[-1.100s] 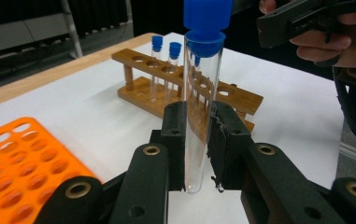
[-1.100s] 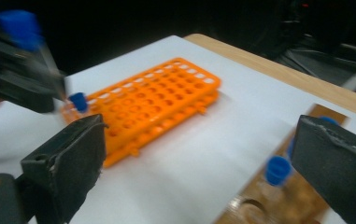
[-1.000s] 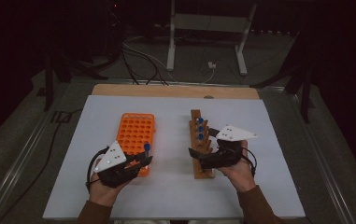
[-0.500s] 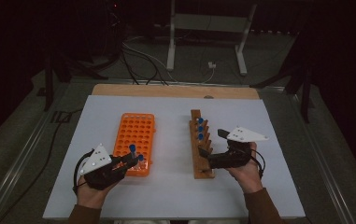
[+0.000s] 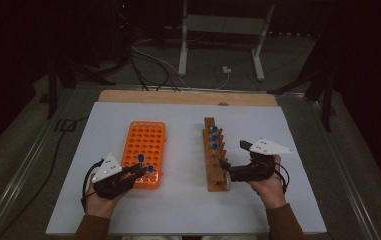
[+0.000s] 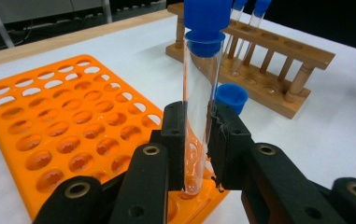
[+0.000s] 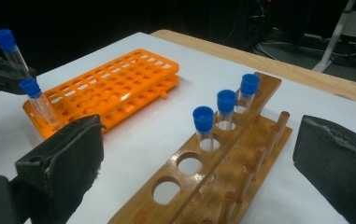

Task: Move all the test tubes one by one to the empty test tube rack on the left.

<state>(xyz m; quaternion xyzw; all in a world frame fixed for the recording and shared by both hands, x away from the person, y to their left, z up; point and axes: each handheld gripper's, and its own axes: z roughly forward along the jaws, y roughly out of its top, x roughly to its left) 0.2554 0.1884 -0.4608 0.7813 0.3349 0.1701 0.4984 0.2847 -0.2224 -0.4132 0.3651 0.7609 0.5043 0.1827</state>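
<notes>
At the near left of the white table (image 5: pixel 188 210), the left claw (image 6: pixel 196 140) is clamped on a blue-capped test tube (image 6: pixel 199 107), held upright over the near right corner of the orange rack (image 5: pixel 145 150), its foot at a hole there. 1 capped tube (image 5: pixel 150 172) already stands in that corner just beside it. To the right, 3 capped tubes (image 7: pixel 226 114) remain in the far holes of the wooden rack (image 5: pixel 214 157), where the right claw (image 7: pixel 199 154) waits with jaws apart and empty. By this count the transfer looks under halfway.
</notes>
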